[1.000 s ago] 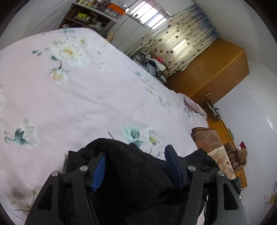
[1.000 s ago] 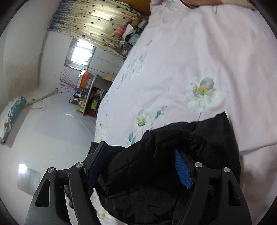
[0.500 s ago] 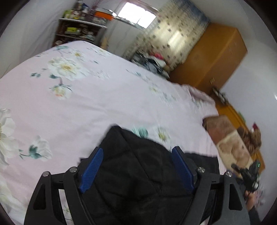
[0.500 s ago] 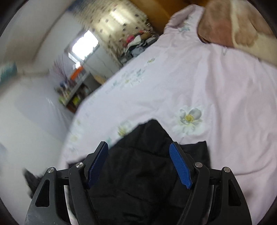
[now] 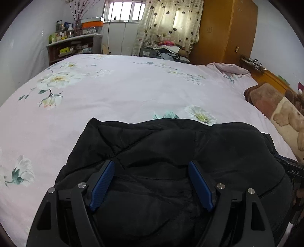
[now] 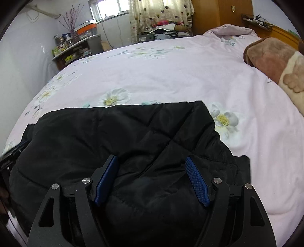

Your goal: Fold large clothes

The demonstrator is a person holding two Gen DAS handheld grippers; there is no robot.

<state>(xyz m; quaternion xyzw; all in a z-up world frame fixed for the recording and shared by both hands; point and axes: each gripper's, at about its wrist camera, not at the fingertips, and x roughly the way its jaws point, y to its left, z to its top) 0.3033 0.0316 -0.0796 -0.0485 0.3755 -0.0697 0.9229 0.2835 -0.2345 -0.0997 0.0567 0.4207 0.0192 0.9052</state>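
Lighting: daylight from the window (image 5: 124, 10) at the far wall, overexposed panes. Bedspread (image 5: 123, 91) evenly bright, shadows soft. Black jacket (image 5: 171, 152) underexposed (quilting barely readable). Sharp throughout; strong fisheye bending, dark corner vignette in both views.

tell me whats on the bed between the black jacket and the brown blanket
Only bare pink floral sheet, no other item. The right wrist view shows the whole stretch from the jacket to the blanket.

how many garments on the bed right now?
1. A black quilted jacket lies on the floral bedsheet at the near edge, in front of both grippers. The brown blanket at the right is not clothing. More could be out of frame.
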